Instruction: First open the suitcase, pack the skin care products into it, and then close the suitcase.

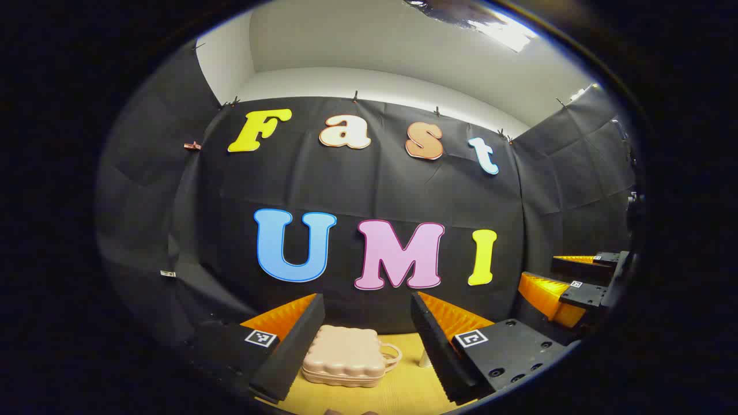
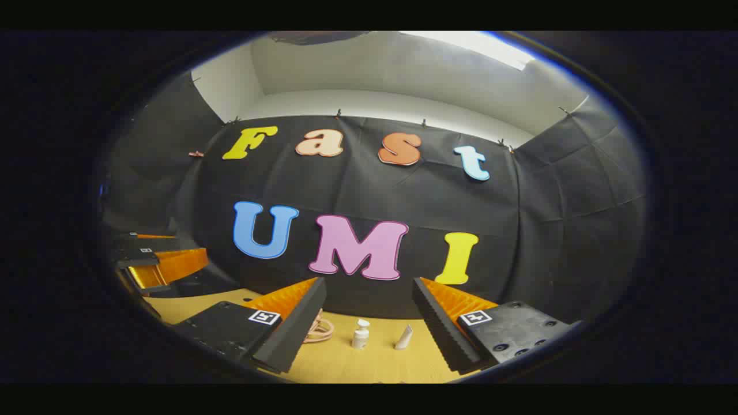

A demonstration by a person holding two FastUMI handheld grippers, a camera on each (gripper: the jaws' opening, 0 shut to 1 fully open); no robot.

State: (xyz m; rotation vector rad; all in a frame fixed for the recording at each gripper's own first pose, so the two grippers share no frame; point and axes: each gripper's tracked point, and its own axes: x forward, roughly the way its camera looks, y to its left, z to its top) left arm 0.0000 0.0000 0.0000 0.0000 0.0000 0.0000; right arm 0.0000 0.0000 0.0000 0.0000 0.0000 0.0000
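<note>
A pale pink suitcase [image 1: 345, 356] lies closed on the yellow table [image 1: 403, 392], its handle [image 1: 392, 354] pointing right. It sits just beyond my left gripper [image 1: 366, 297], which hangs open above the table with nothing held. In the right gripper view the suitcase handle [image 2: 320, 330] peeks out past the left finger. A small white bottle [image 2: 360, 334] and a white tube [image 2: 403, 338] stand on the table [image 2: 357, 363] ahead of my open right gripper [image 2: 368, 282]. The tube's base [image 1: 425, 361] shows beside the left gripper's right finger.
The black cloth wall closes the back of the table and both sides. The right gripper [image 1: 539, 270] hovers at the far right of the left gripper view. The left gripper [image 2: 173, 251] hovers at the far left of the right gripper view.
</note>
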